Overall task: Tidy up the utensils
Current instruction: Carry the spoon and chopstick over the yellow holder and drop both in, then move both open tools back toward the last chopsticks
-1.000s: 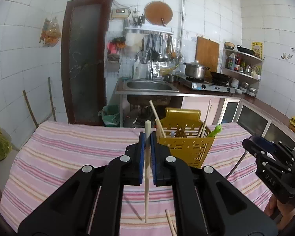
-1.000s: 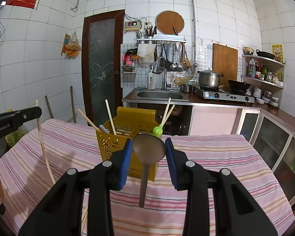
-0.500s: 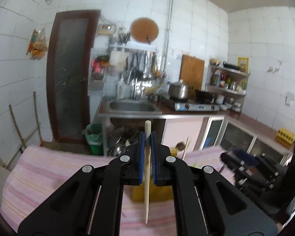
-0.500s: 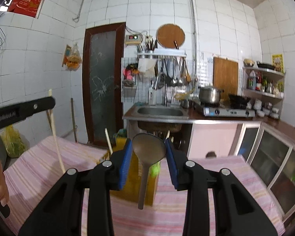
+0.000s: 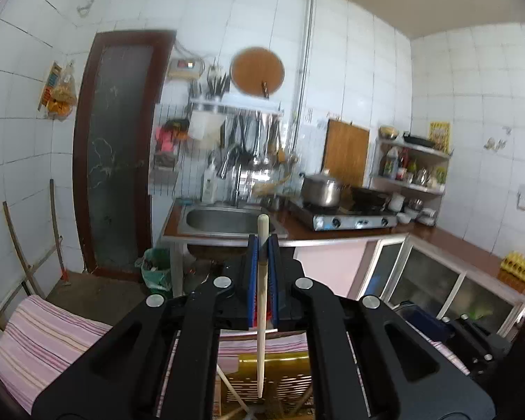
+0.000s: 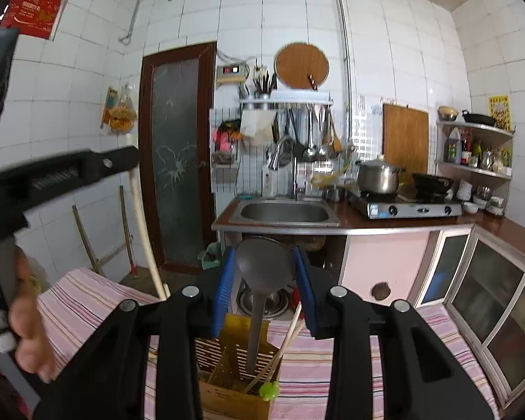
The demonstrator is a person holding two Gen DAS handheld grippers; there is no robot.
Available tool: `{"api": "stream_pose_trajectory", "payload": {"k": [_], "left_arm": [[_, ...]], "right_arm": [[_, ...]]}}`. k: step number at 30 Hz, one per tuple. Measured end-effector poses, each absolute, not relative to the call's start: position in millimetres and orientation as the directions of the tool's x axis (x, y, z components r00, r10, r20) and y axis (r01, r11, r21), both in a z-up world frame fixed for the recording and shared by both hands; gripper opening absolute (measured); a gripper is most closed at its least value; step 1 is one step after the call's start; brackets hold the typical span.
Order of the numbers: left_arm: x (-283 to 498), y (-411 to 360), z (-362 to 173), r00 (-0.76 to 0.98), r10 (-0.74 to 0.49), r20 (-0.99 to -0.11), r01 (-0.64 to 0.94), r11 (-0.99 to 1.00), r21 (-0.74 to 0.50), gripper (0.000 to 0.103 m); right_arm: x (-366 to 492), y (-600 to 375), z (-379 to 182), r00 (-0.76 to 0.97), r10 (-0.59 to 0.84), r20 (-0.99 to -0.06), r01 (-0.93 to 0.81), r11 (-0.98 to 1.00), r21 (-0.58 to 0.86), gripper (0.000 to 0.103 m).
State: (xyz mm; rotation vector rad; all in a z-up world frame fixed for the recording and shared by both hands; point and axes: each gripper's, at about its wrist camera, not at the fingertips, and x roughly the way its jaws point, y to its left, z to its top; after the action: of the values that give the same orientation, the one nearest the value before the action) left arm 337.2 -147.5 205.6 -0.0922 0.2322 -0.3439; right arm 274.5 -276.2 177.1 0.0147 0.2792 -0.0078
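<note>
My left gripper [image 5: 262,266] is shut on a pale wooden chopstick [image 5: 261,315], held upright with its lower tip over the yellow slotted utensil holder [image 5: 280,378]. My right gripper [image 6: 265,280] is shut on a grey spoon [image 6: 262,266], bowl up, with the handle hanging down into the utensil holder [image 6: 234,374]. The holder stands on the striped table [image 6: 315,360] and has several chopsticks and a green-tipped utensil [image 6: 268,390] in it. The left gripper with its chopstick [image 6: 143,231] shows at the left of the right wrist view.
A sink [image 6: 283,211], a stove with a pot [image 6: 379,175] and cabinets [image 6: 486,297] stand behind the table. A brown door [image 6: 176,154] is at the back left. The right gripper's body [image 5: 472,343] shows at the lower right of the left wrist view.
Both grippers have risen and moved forward over the holder, which now lies below them. The chopstick tip and the spoon handle now hang above or inside it.
</note>
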Motion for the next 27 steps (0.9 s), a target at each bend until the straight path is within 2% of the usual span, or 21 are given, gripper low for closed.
{"api": "stream_pose_trajectory", "payload": {"k": [5, 9, 11, 12, 13, 14, 16, 18, 20, 22, 27], "left_arm": [[369.8, -153.3, 156.5, 0.906, -0.335, -0.26, 0.313, 0.942, -0.122, 0.005], [372.5, -147.6, 137.5, 0.903, -0.315, -0.294, 0.297, 0.949, -0.104, 0.005], [365.7, -140.8, 141.2, 0.908, -0.302, -0.292, 0.287, 0.953, -0.093, 0.007], [360.8, -137.3, 143.3, 0.908, -0.299, -0.293, 0.286, 0.954, -0.087, 0.013], [355.4, -133.7, 147.0, 0.909, -0.295, -0.296, 0.283, 0.955, -0.083, 0.033], [348.4, -129.1, 150.7, 0.911, -0.288, -0.296, 0.277, 0.958, -0.08, 0.057], [326.7, -117.3, 157.9, 0.917, -0.278, -0.286, 0.268, 0.961, -0.073, 0.073], [302.3, -105.4, 162.6, 0.922, -0.265, -0.282, 0.261, 0.964, -0.055, 0.079], [277.8, -92.7, 163.0, 0.924, -0.246, -0.293, 0.244, 0.969, -0.042, 0.092], [259.2, -82.4, 160.0, 0.928, -0.226, -0.298, 0.225, 0.974, -0.039, 0.098], [212.2, -51.0, 129.7, 0.914, -0.183, -0.362, 0.183, 0.983, -0.034, 0.098]], "right_arm": [[307.2, -278.0, 139.6, 0.941, 0.003, -0.338, 0.004, 1.0, 0.021, 0.034], [312.9, -276.2, 126.0, 0.924, 0.005, -0.381, -0.002, 1.0, 0.009, 0.036], [307.2, -275.0, 129.1, 0.919, -0.012, -0.395, 0.01, 1.0, -0.006, 0.057], [301.3, -275.9, 133.7, 0.92, -0.023, -0.392, 0.021, 1.0, -0.01, 0.061], [295.3, -276.8, 137.4, 0.92, -0.028, -0.392, 0.026, 1.0, -0.01, 0.062], [287.5, -277.6, 141.6, 0.918, -0.032, -0.394, 0.031, 0.999, -0.009, 0.063], [266.6, -279.6, 146.6, 0.917, -0.051, -0.396, 0.053, 0.999, -0.007, 0.067], [247.7, -280.8, 146.8, 0.914, -0.072, -0.399, 0.074, 0.997, -0.011, 0.07], [224.6, -279.6, 142.0, 0.903, -0.085, -0.42, 0.086, 0.996, -0.016, 0.072], [204.5, -276.1, 133.7, 0.896, -0.091, -0.435, 0.092, 0.996, -0.018, 0.074], [161.3, -260.4, 102.4, 0.871, -0.086, -0.483, 0.096, 0.995, -0.005, 0.078]]}}
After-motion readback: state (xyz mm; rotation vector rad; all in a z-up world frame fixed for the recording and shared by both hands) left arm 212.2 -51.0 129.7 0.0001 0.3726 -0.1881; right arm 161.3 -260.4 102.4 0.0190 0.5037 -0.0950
